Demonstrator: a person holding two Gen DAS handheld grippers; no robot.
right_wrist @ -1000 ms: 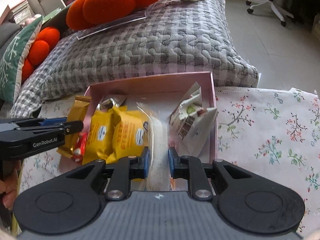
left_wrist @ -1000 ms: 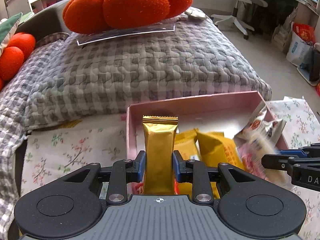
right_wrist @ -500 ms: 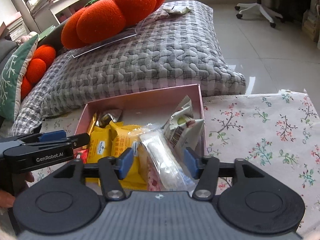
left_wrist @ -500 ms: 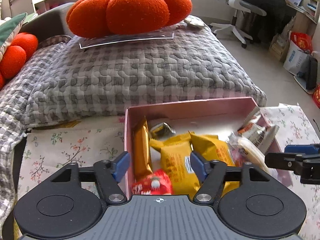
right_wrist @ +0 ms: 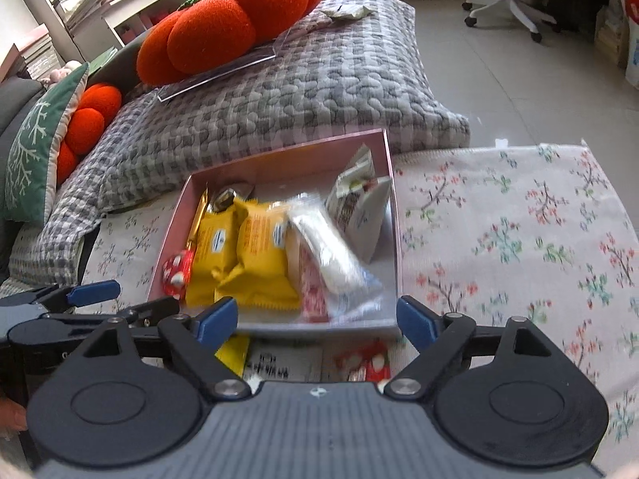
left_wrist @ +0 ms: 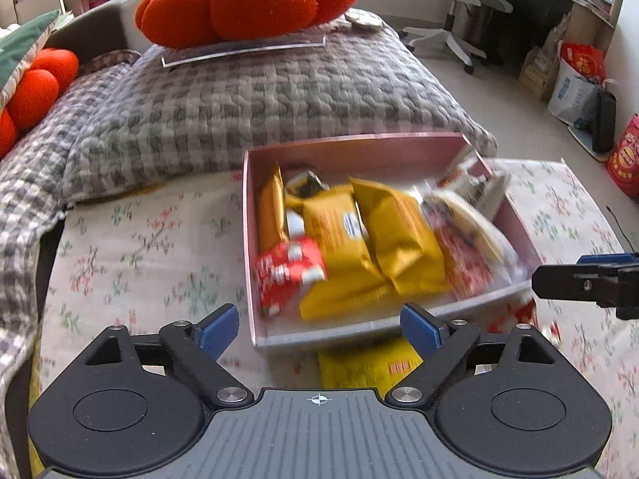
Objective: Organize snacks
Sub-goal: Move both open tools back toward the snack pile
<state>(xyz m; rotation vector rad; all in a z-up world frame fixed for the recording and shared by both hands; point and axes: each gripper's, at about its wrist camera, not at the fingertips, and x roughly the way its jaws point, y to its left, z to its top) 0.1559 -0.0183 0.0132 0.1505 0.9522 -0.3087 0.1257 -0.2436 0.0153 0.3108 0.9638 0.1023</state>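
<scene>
A pink box [left_wrist: 359,147] sits on the floral cloth, holding a gold bar [left_wrist: 271,207] along its left wall, yellow packets [left_wrist: 399,239], a red packet [left_wrist: 285,271], a clear-wrapped white snack [right_wrist: 331,247] and a white pouch [right_wrist: 359,207]. My left gripper [left_wrist: 319,325] hovers over the box's near rim, its jaws opening, nothing between them. My right gripper [right_wrist: 316,321] is at the same rim further right, jaws also opening and empty. Each gripper shows in the other's view: the right gripper [left_wrist: 575,269] and the left gripper [right_wrist: 127,301].
Loose snacks lie in front of the box: a yellow packet [left_wrist: 367,367] and red packets [right_wrist: 367,363]. Behind the box are a grey checked cushion [left_wrist: 259,99] and an orange pumpkin cushion [left_wrist: 247,0]. An office chair [left_wrist: 459,0] and bags [left_wrist: 575,80] stand on the floor.
Both grippers opened and drew back from the box. The left one let go of the gold bar, the right one of the clear-wrapped snack; both snacks now lie in the box.
</scene>
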